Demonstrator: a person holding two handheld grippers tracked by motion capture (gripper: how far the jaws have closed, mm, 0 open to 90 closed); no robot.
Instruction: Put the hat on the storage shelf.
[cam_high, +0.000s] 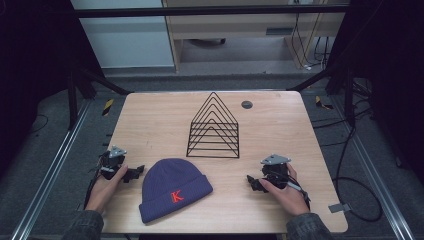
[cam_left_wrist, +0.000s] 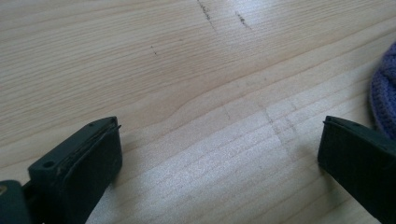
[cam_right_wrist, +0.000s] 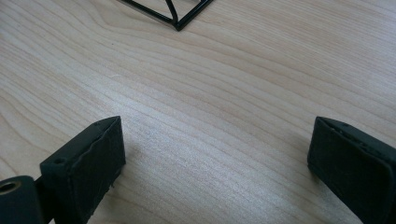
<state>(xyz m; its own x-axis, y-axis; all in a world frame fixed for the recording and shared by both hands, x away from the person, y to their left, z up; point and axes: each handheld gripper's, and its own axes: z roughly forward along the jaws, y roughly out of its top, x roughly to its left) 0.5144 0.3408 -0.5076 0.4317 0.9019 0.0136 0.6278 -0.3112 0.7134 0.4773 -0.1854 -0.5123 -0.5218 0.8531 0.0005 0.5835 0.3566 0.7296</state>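
Observation:
A purple knitted beanie (cam_high: 172, 189) with a red letter K lies flat near the table's front edge; its rim (cam_left_wrist: 385, 95) shows at the right edge of the left gripper view. A black wire rack (cam_high: 214, 127) of triangular frames stands mid-table, one corner (cam_right_wrist: 177, 21) at the top of the right gripper view. My left gripper (cam_high: 136, 173) rests on the table just left of the beanie, jaws open, bare wood between them (cam_left_wrist: 219, 140). My right gripper (cam_high: 251, 182) rests right of the beanie, open, with only wood between its jaws (cam_right_wrist: 217, 144).
The wooden table (cam_high: 150, 120) has a round dark cable port (cam_high: 246, 104) at the back right. Black frame rails and cables (cam_high: 345, 150) flank the table on the floor. A person's hands (cam_high: 105, 190) hold both grippers from the front edge.

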